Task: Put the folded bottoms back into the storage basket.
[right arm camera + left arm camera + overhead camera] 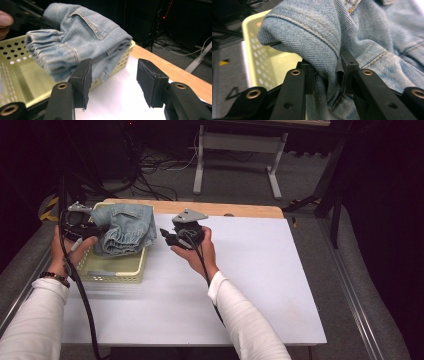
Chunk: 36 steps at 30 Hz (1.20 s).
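Note:
A folded pair of light blue jeans (125, 229) hangs over a pale yellow perforated basket (115, 270) at the table's left. My left gripper (97, 231) comes in from the left and is shut on a bunched fold of the denim (324, 32); in the left gripper view its jaws (328, 72) pinch the cloth, with the basket (259, 57) below. My right gripper (167, 236) is just right of the jeans, apart from them. In the right gripper view it (113, 77) stands open with only bare table between its pads, and the jeans (82, 40) and basket (15, 75) lie beyond.
The white tabletop (250, 280) stretches to the right of the basket, with a wooden strip (225, 209) along its far edge. Behind the table stand a metal table frame (200, 165) and loose cables (155, 167) on the floor. Each gripper trails a black cable.

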{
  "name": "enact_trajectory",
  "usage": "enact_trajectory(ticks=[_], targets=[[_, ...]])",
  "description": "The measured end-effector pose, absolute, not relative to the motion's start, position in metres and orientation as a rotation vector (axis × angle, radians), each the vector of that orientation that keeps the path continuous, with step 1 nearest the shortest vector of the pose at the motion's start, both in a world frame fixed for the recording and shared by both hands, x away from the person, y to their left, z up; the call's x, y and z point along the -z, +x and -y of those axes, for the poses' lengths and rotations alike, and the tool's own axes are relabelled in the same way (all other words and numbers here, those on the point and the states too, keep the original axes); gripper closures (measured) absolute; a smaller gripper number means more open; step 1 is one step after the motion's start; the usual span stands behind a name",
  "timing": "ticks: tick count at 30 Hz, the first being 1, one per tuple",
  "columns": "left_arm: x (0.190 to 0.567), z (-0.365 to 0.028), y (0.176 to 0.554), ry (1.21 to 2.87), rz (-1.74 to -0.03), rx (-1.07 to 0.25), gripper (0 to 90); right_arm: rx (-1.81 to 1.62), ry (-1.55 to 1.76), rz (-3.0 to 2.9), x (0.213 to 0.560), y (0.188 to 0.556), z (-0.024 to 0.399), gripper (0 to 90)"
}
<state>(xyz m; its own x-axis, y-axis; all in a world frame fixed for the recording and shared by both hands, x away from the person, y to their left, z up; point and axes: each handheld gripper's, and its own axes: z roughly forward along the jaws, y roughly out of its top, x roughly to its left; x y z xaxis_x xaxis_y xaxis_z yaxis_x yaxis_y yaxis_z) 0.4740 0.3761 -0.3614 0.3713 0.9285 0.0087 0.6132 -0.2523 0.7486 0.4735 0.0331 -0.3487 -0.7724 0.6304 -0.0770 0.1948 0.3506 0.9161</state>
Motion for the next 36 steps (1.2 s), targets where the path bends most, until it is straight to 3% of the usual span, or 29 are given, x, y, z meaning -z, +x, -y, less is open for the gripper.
enact_trajectory(ticks=[7,16,20,28,36], targets=[[0.379,-0.381,0.488,2.027,-1.38,-0.507,71.0,-1.367,0.687,-2.191,0.357,0.452,0.0,46.9],[0.38,-0.386,0.491,2.114,-1.436,-0.587,70.9,-1.34,0.686,-2.239,0.38,0.423,0.032,45.1],[0.382,-0.387,0.494,2.107,-1.47,-0.588,67.6,-1.328,0.685,-2.245,0.386,0.414,0.042,44.4],[0.382,-0.385,0.497,2.083,-1.543,-0.681,48.2,-1.232,0.618,-2.233,0.4,0.389,0.063,43.4],[0.37,-0.388,0.488,1.943,-1.524,-0.798,47.7,-1.269,0.615,-2.175,0.409,0.369,0.096,39.6]])
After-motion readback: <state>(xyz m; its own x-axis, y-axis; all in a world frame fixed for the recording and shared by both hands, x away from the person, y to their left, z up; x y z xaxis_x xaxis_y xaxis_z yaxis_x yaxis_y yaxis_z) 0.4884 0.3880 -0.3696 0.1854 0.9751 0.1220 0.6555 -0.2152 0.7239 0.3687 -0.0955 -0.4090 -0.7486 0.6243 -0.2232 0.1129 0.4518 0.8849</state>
